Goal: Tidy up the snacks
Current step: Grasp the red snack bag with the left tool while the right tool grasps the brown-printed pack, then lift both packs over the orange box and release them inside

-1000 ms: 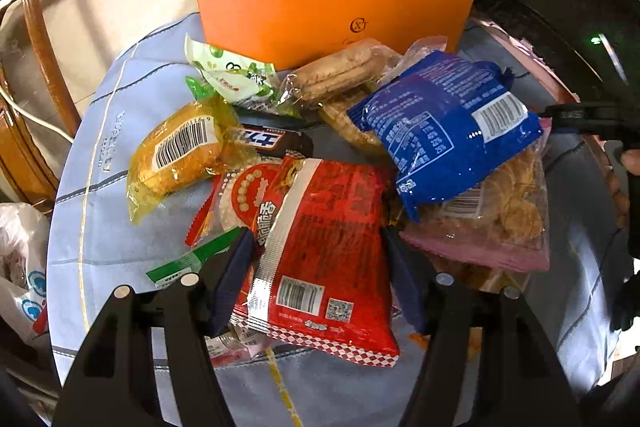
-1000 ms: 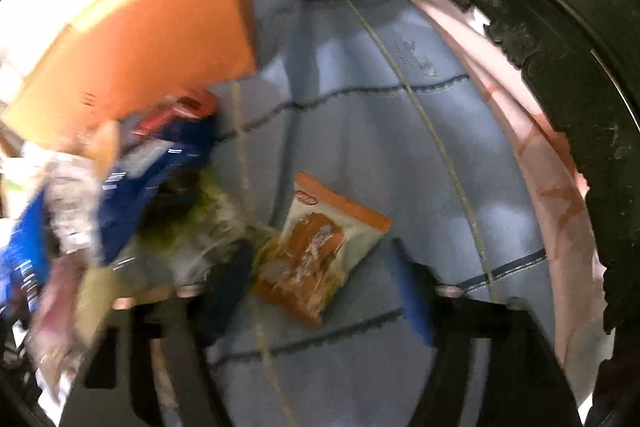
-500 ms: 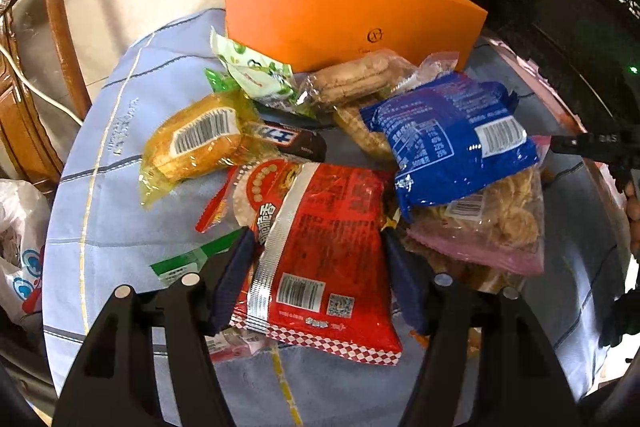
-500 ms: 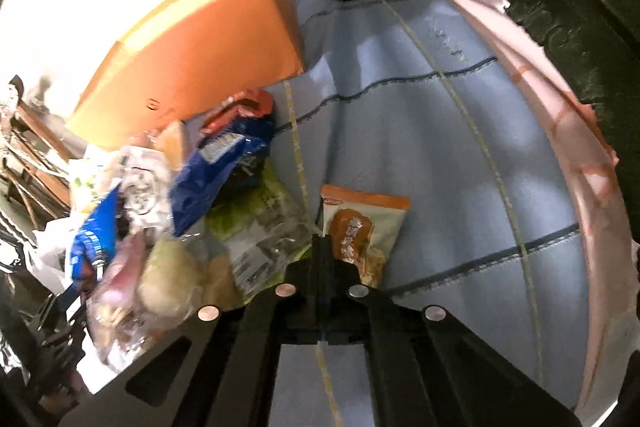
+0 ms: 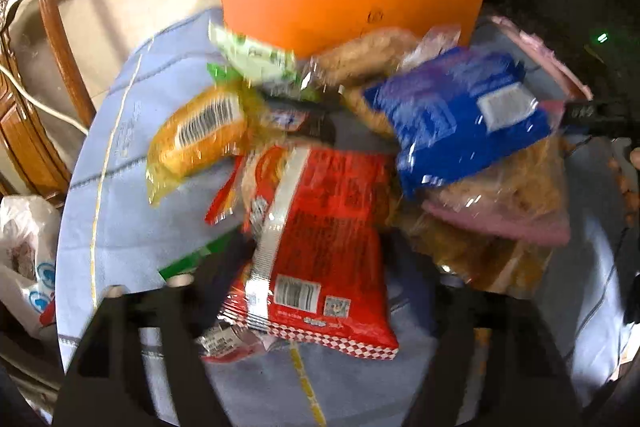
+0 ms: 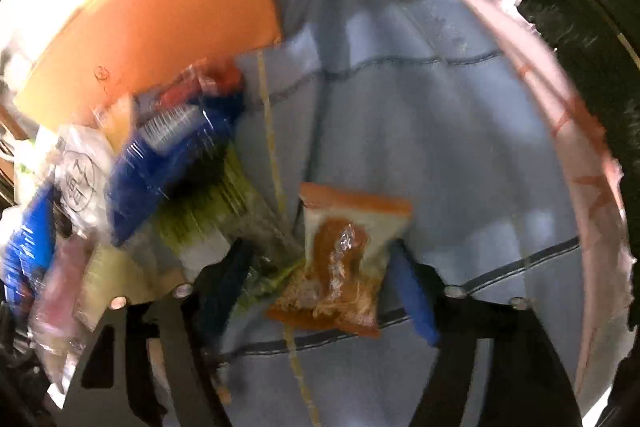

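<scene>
Both tongs have just sprung wider: left tongs (image 5: 316,267) straddle the red packet (image 5: 320,247), right tongs (image 6: 320,275) straddle the orange snack packet (image 6: 344,259), neither pinched.

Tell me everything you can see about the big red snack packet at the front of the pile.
The red snack packet is a glossy, crinkly plastic bag, mostly red with a silvery white strip down its left side, a red-and-white checked bottom edge and a barcode label near the bottom. It lies flat, lengthwise toward the camera, atop other wrappers on the blue tablecloth. It sits between the left gripper's dark fingers, which have just been opening and do not look pressed on it. The picture is blurred.
</scene>
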Demonstrator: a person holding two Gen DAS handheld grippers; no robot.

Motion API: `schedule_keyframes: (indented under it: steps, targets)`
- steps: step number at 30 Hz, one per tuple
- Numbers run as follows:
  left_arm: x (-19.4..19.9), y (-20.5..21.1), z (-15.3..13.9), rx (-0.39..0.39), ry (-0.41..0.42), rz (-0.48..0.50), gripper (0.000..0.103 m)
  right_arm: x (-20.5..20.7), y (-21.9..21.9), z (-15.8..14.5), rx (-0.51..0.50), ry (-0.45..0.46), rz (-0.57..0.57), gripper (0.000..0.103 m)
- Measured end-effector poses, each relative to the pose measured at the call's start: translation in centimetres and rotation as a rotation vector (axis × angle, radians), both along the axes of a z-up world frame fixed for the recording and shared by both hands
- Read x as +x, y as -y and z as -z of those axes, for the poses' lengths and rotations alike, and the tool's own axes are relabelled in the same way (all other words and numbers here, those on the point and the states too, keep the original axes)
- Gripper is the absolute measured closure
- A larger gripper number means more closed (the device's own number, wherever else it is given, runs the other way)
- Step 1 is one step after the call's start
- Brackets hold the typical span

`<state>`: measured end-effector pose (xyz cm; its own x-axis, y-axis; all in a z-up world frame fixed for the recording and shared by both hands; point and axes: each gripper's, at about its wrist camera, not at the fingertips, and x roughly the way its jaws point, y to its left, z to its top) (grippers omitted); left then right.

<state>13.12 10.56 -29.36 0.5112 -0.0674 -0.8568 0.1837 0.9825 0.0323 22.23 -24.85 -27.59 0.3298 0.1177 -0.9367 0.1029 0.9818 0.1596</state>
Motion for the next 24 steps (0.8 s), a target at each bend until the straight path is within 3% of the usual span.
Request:
schedule_keyframes:
  steps: [1,2,4,6,8,13,24]
  targets:
    - [0.0,-0.2,0.4,0.007,-0.015,-0.018,0.011,0.0,0.4,0.1,0.007,-0.024,0.012,0.046]
    - [0.0,-0.6,0.9,0.006,-0.023,-0.039,0.01,0.1,0.8,0.0,0.01,-0.027,-0.002,0.049]
    - [0.0,-1.5,1.6,-0.03,-0.032,-0.072,0.01,-0.2,1.9,-0.3,0.037,-0.015,0.005,0.068]
    - [-0.3,-1.5,1.5,-0.043,0.004,-0.055,0.015,-0.5,2.3,-0.6,0.019,-0.003,-0.002,0.071]
    - [-0.4,-1.2,1.0,-0.052,0.019,-0.026,0.05,-0.9,2.4,-0.9,0.014,0.012,-0.018,0.072]
    - [-0.4,-0.5,-1.1,-0.1,0.05,0.021,0.058,-2.3,2.7,-2.0,0.041,0.045,-0.009,0.072]
    - [-2.0,-2.0,-6.4,-0.195,0.176,0.001,0.059,-3.8,3.0,-7.7,0.096,0.193,-0.058,0.073]
